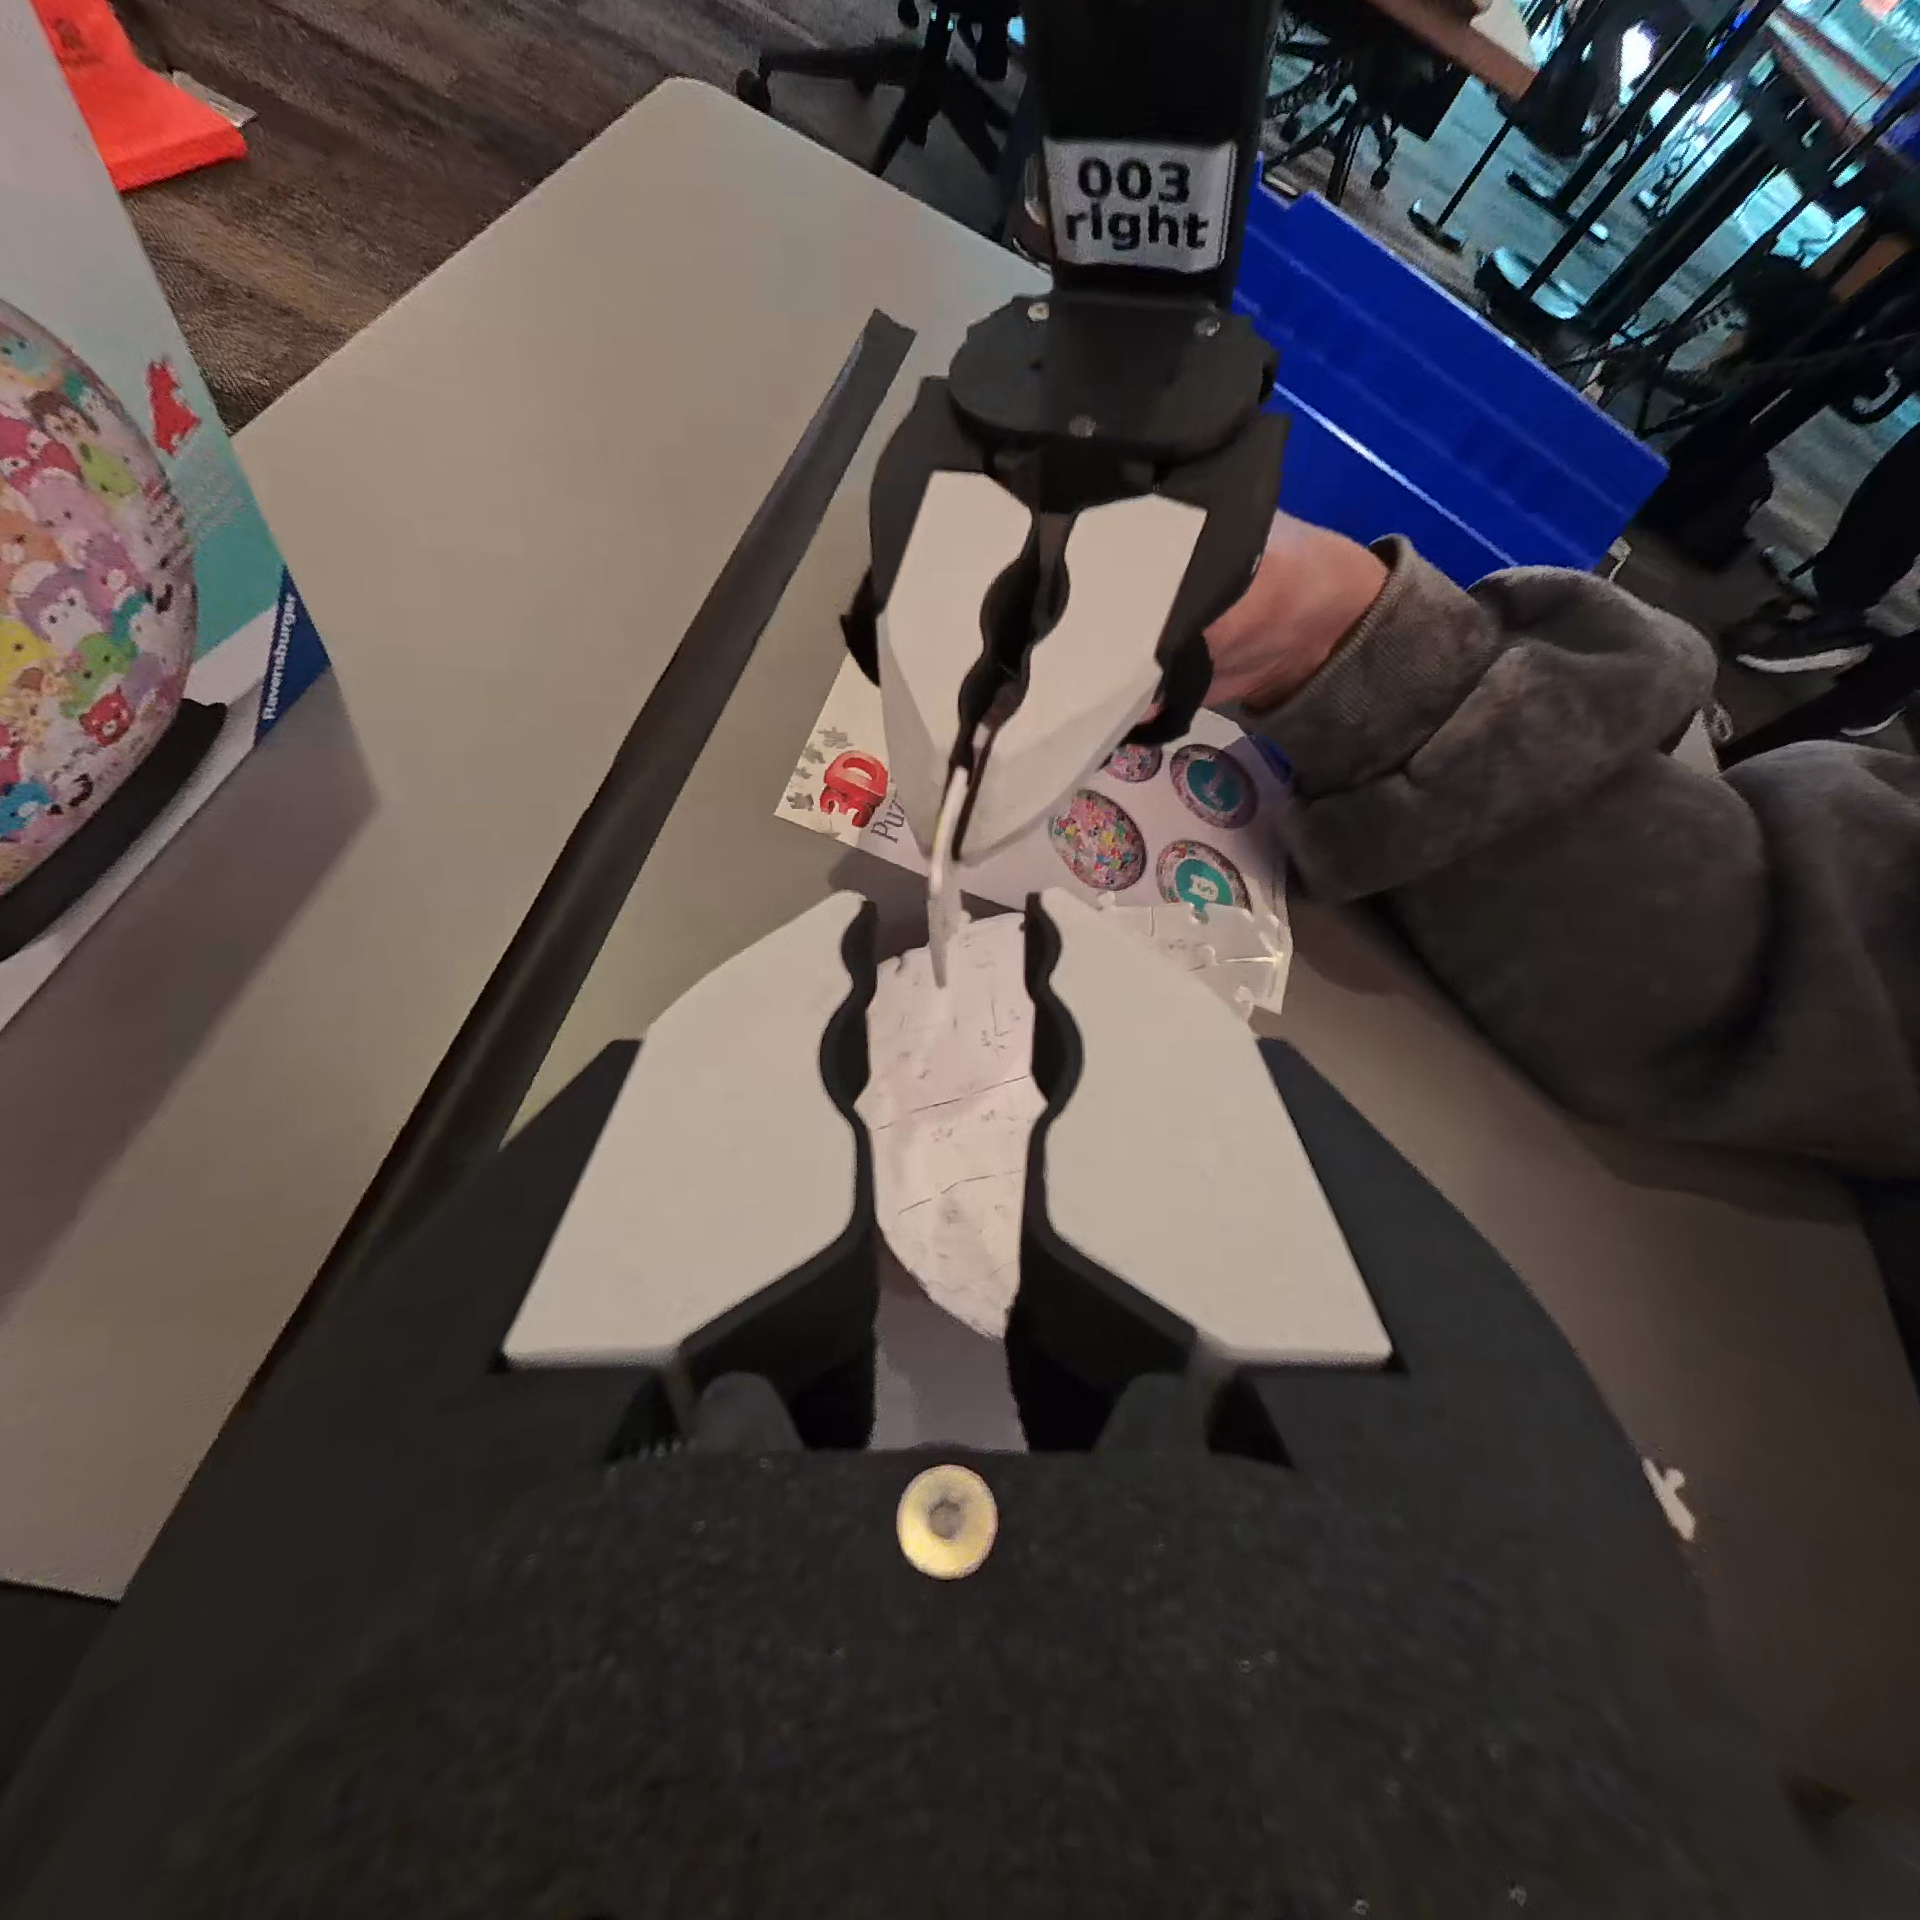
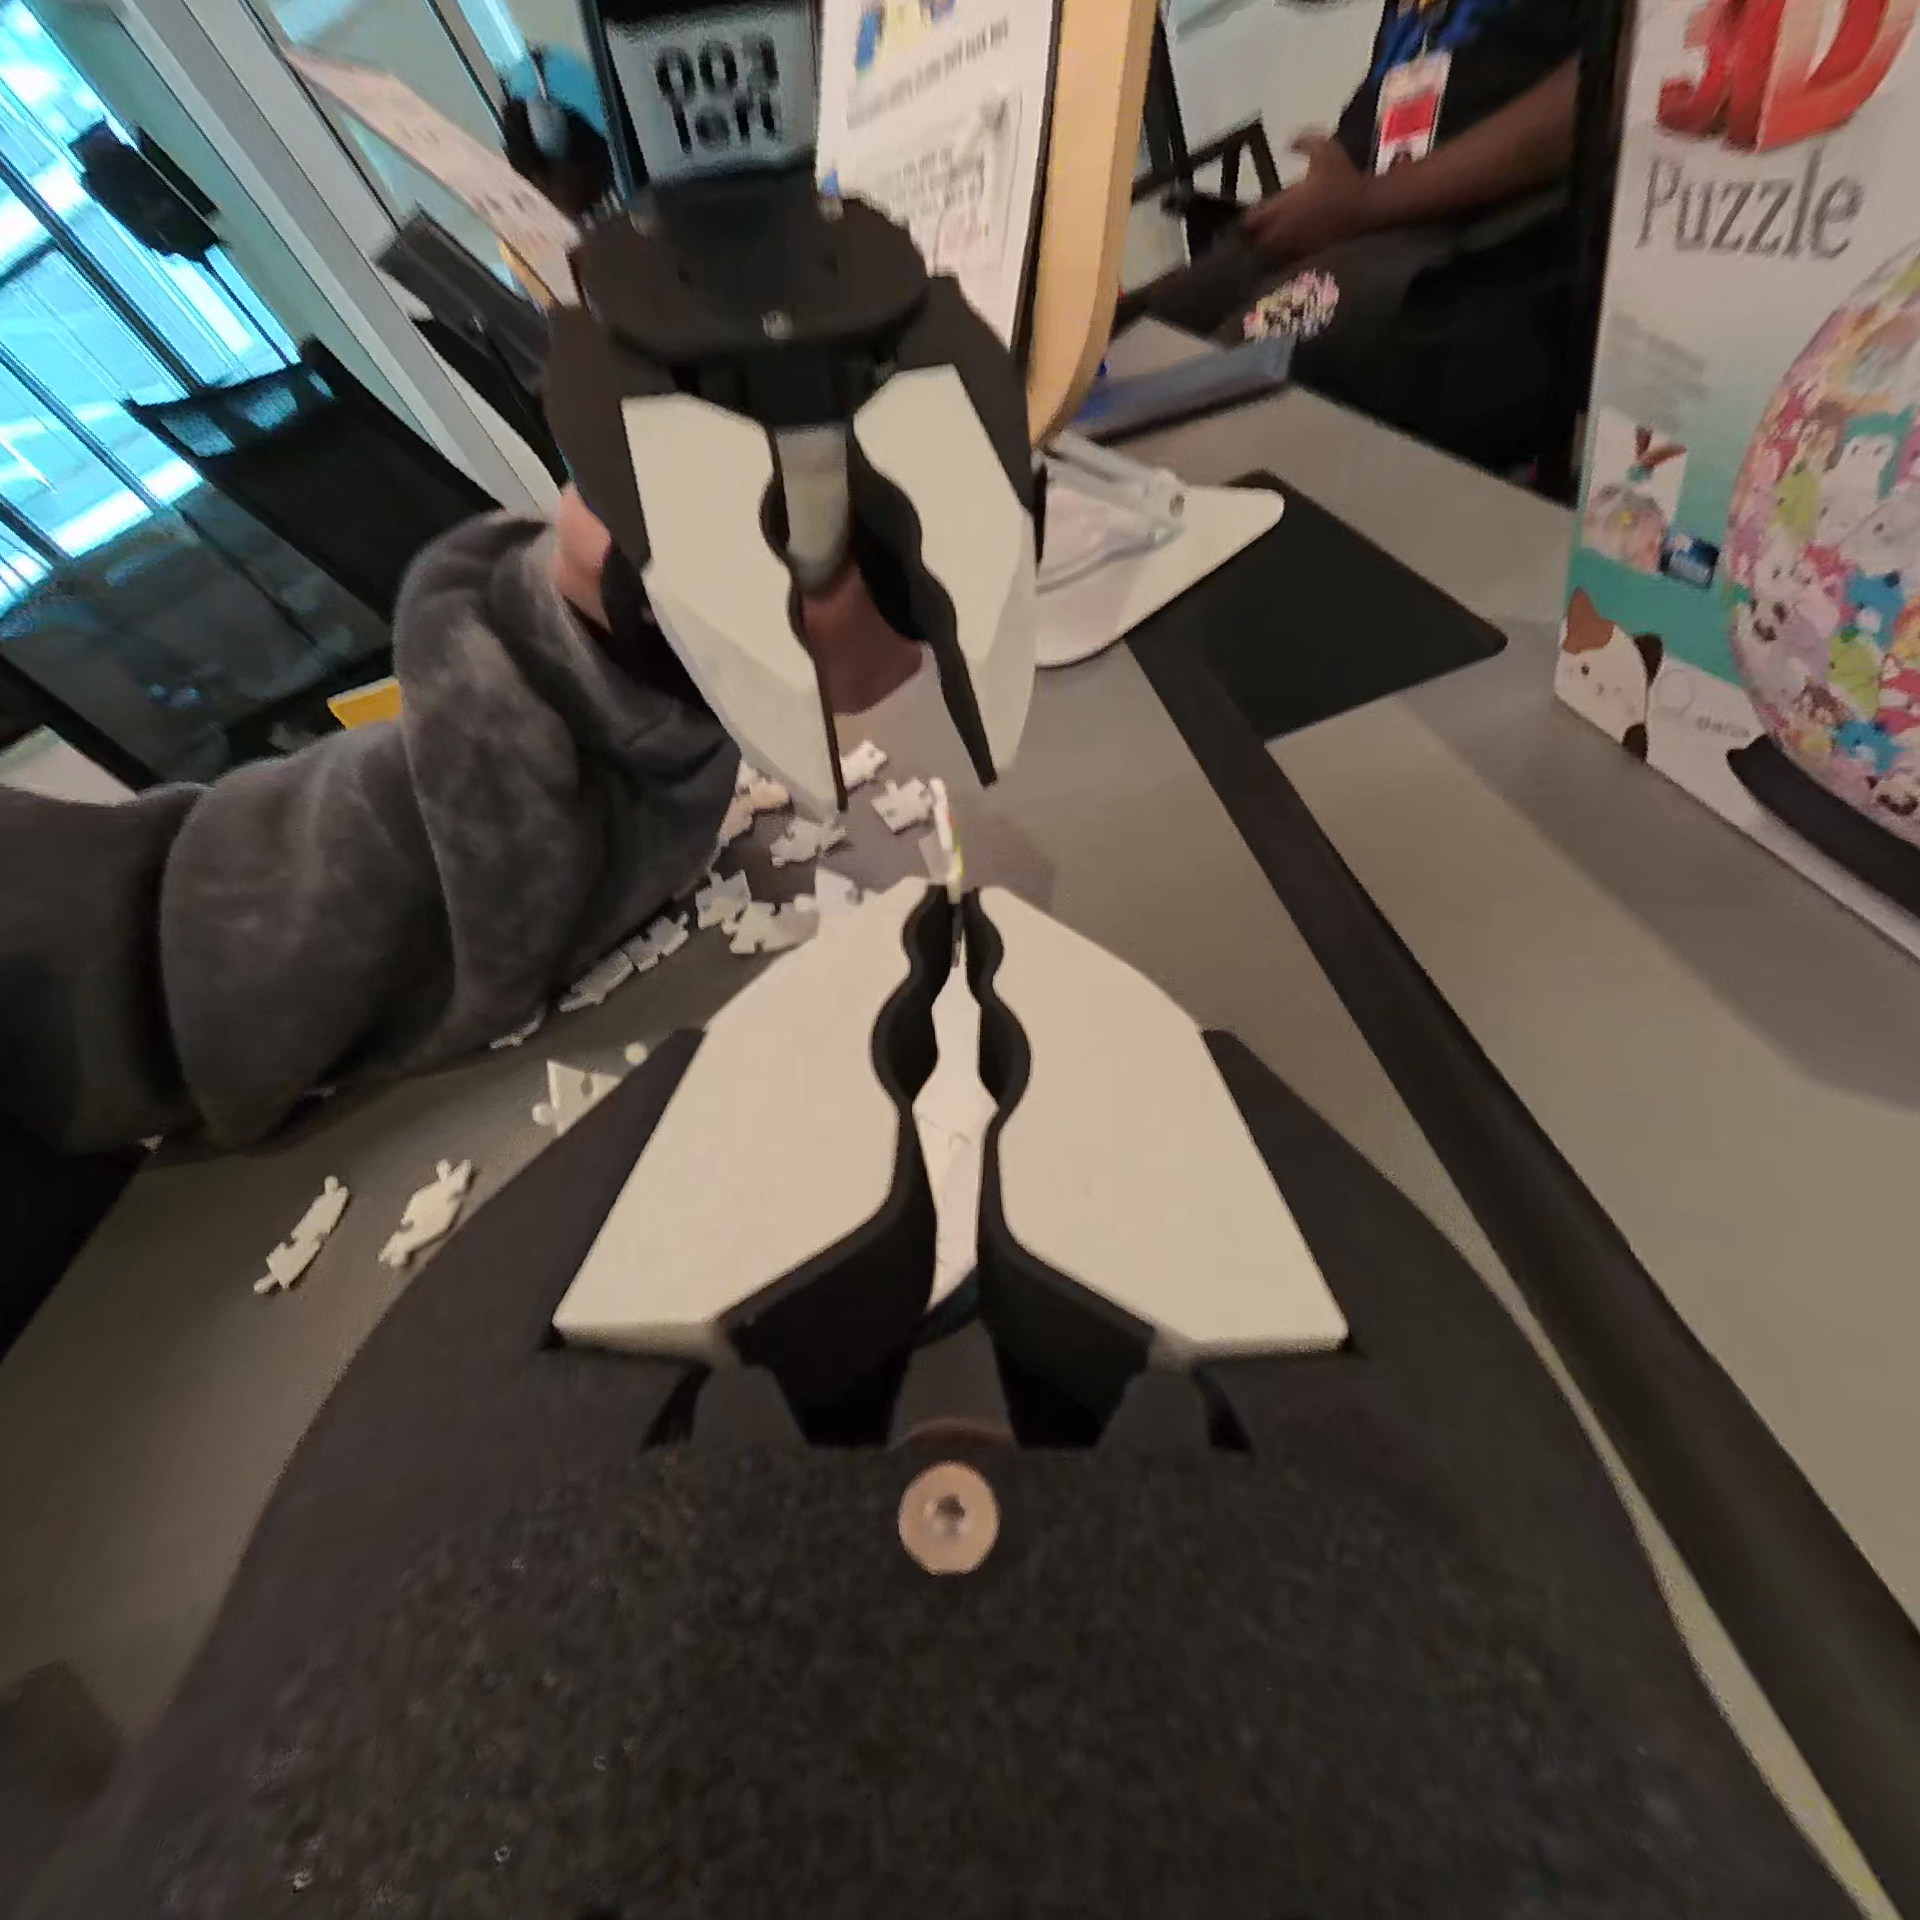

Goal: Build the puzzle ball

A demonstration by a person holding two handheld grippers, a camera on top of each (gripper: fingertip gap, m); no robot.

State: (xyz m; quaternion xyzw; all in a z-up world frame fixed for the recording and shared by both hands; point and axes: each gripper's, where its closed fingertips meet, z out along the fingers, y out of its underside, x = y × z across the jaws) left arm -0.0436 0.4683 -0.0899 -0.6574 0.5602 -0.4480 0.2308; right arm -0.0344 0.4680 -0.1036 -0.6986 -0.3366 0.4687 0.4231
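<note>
My left gripper is open, its fingers apart over a white curved section of joined puzzle pieces that lies on the grey table. My right gripper faces it, tips nearly meeting, and is shut on a single white puzzle piece held edge-on, its lower end touching the section. In the right wrist view my right gripper pinches that piece at the tips, and the left gripper hangs just beyond it with nothing between its fingers.
Several loose white pieces lie scattered on the table to the left. The puzzle box stands at the right, across a black strip. An instruction leaflet lies behind the section. A clear stand and a seated person are farther back. My two grippers' fingertips are within a few centimetres of each other.
</note>
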